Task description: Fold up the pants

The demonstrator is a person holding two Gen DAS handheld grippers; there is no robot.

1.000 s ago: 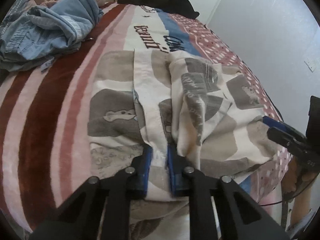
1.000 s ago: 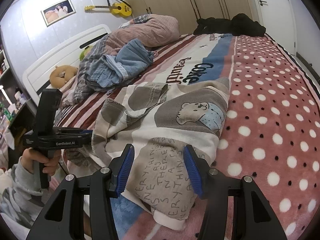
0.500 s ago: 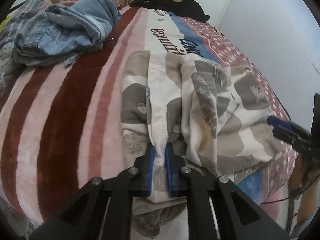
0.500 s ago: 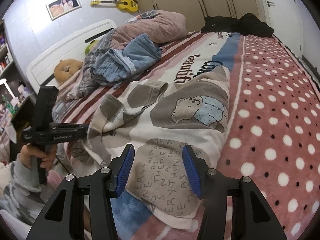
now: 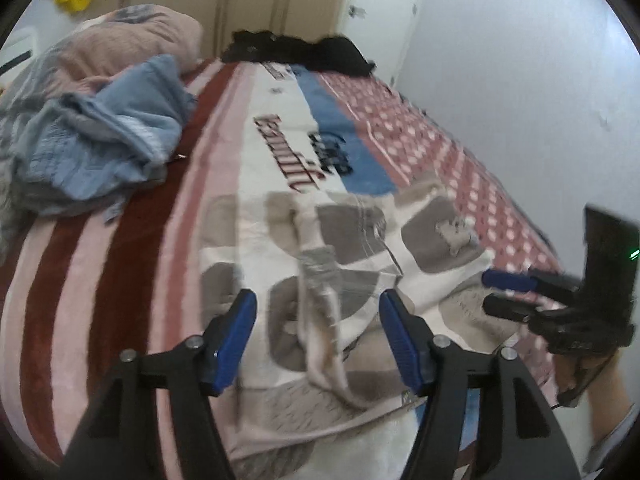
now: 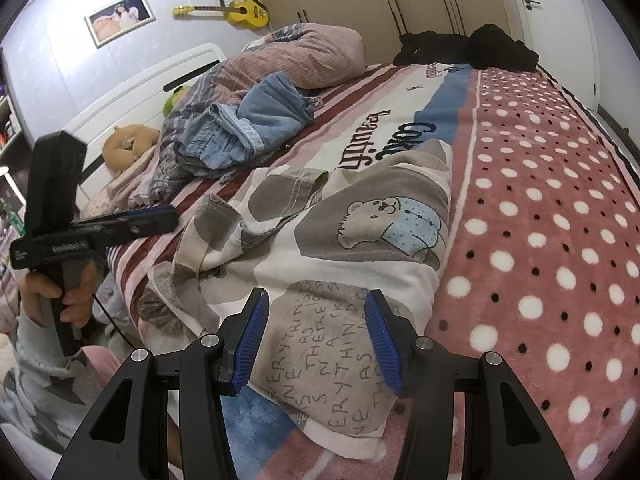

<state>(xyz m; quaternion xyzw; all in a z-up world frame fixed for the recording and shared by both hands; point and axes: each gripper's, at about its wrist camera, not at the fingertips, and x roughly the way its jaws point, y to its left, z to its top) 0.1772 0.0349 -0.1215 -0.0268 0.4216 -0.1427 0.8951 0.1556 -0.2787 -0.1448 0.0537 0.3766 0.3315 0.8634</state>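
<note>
The cream and grey patchwork pants [image 5: 352,240] lie on the bed blanket [image 5: 120,260], with a raised fold running down their middle. My left gripper [image 5: 316,300] hovers above that fold with its jaws opening; the fold lies below the gap and no pad presses on it. In the right wrist view the pants [image 6: 360,248] show a bear patch and a lettered patch. My right gripper [image 6: 316,296] stands open over the lettered patch near the bed's edge, touching nothing. The left gripper [image 6: 160,216] shows at the left there, and the right gripper [image 5: 496,292] at the right of the left wrist view.
A heap of blue jeans [image 6: 248,128] lies against a pink quilt [image 6: 312,56] toward the headboard. Black clothes [image 6: 468,48] sit at the far end of the bed. A plush toy [image 6: 128,144] rests by the headboard. A white wall [image 5: 520,100] runs along the dotted side.
My left gripper let go of the pants' fold, spread its jaws and rose above it. The fold now lies loose on the pants. The right gripper kept still and open.
</note>
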